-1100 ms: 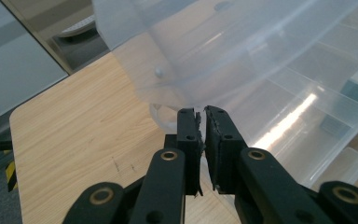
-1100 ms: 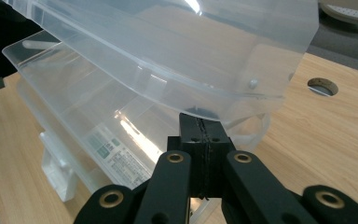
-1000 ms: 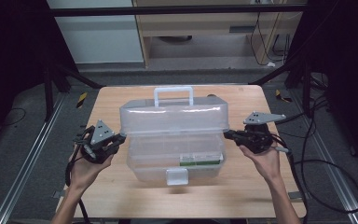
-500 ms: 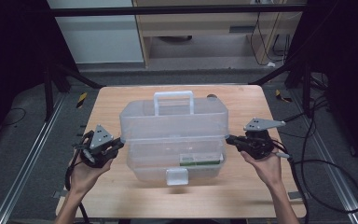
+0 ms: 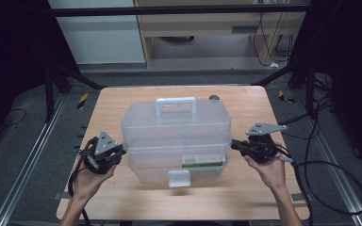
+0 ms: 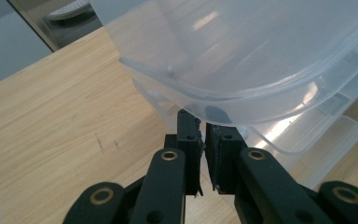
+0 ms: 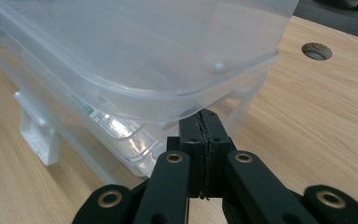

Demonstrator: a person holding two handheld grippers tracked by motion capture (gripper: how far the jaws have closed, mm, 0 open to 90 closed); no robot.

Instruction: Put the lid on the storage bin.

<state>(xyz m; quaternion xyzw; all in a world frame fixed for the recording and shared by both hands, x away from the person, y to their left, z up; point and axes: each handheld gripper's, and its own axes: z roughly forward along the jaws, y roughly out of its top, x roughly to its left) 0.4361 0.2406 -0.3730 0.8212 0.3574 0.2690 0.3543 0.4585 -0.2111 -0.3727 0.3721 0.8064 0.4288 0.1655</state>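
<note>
1. High view: a clear plastic storage box (image 5: 176,141) with a white handle (image 5: 176,107) on its lid (image 5: 176,123) sits in the middle of the wooden table (image 5: 122,101), its front latch (image 5: 178,178) facing me. My left gripper (image 5: 121,150) is at the box's left end and my right gripper (image 5: 234,143) at its right end, each with its tip against the edge where the lid meets the base. The lid looks raised a little off the lower part.

2. Left gripper view: my jaws are pressed together with nothing between them, and their tips sit tucked under the rounded rim of the lid (image 6: 242,60). The box's lower tray (image 6: 326,112) shows beyond, on the table (image 6: 60,121).

3. Right gripper view: my jaws are together here too, empty, with the tips right under the corner of the lid (image 7: 158,60). The latch (image 7: 39,135) hangs at the left, and a round hole (image 7: 316,50) in the table (image 7: 317,116) lies beyond.
</note>
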